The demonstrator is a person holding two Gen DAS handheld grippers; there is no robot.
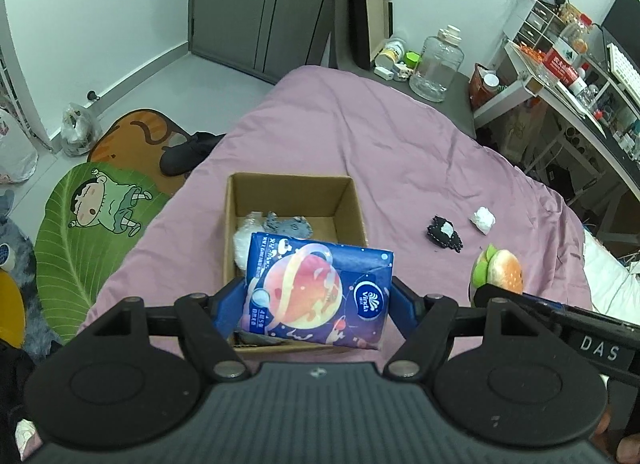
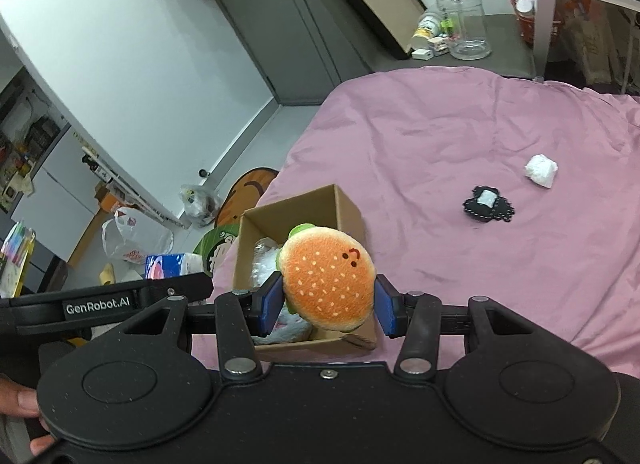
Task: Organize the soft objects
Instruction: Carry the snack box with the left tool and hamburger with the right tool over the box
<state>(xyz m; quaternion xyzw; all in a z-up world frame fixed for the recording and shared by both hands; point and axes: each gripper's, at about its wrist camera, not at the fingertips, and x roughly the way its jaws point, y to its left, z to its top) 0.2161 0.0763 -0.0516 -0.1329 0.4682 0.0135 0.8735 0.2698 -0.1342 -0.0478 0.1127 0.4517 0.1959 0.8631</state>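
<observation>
With both loads held above the box, the releases are best taken one at a time, each lowered inside the walls before opening, so nothing bounces onto the bedspread. Left gripper clamps a tissue pack over the box's near edge; its long axis runs across the jaws, tilted slightly, printed face up. Right gripper pinches a burger plush over the box's near corner, bun face toward the camera. Beyond the box to its right lie a black patch and a white wad.
</observation>
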